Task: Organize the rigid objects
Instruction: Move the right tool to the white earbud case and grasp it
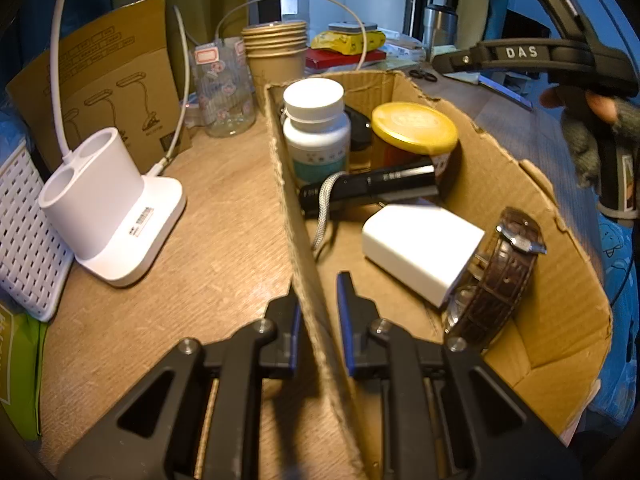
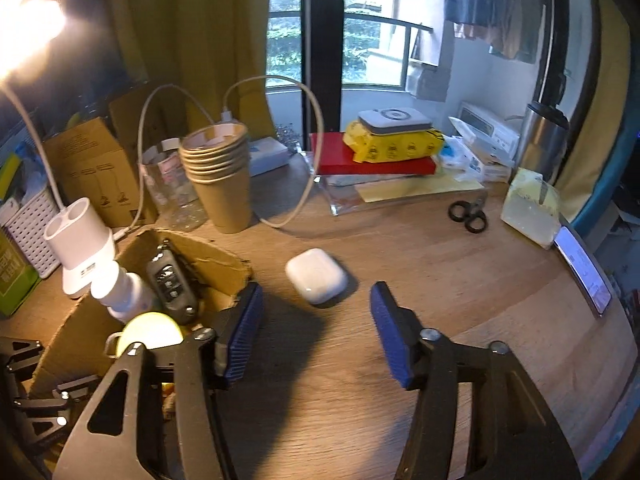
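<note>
Ahead of right claw (image 2: 316, 332) (agape): earbud case (image 2: 316, 275)

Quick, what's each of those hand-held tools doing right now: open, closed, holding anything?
Left tool: shut on the cardboard box wall, pinching it between its pads.
Right tool: open and empty, pointed toward the white earbud case on the table.

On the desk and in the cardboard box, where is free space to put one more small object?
Bare wood lies between the earbud case, the scissors and the phone. In the cardboard box, only the near corner beside the watch is free; its far end is crowded with the pill bottle and jar.
</note>
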### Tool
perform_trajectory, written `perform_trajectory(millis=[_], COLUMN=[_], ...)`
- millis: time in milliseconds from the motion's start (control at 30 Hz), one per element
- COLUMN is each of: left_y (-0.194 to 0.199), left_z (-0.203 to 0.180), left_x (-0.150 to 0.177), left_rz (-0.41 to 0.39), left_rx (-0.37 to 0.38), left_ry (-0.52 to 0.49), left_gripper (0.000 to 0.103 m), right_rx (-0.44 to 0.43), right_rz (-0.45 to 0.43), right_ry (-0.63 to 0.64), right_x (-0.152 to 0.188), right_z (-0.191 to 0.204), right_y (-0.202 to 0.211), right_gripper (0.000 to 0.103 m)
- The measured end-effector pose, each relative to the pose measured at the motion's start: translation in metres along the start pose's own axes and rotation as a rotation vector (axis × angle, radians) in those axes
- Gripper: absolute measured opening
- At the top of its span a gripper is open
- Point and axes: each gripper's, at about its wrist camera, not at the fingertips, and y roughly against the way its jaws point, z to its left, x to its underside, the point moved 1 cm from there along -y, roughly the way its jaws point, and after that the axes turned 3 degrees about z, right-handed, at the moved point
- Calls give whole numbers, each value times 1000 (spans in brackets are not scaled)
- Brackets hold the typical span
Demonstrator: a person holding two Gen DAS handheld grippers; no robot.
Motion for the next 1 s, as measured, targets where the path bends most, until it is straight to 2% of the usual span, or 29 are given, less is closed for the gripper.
perform_trajectory(millis=[200, 433, 900, 1000], left_y=[0, 0, 0, -1], left_z=[0, 1, 2, 4], left_x=[0, 0, 1, 1], left_rz=[0, 1, 2, 3], left_rx=[0, 1, 4, 5], left_ry=[0, 2, 10, 11], left_gripper=[17, 17, 17, 17], right_rx=[-2, -16, -65, -97], right_rz=[8, 22, 21, 23], right_ry=[-10, 44, 85, 99], right_x=[4, 2, -3, -9], right_z=[-11, -11, -19, -18], right_y=[-13, -39, -83, -87], right_gripper=[63, 63, 63, 63])
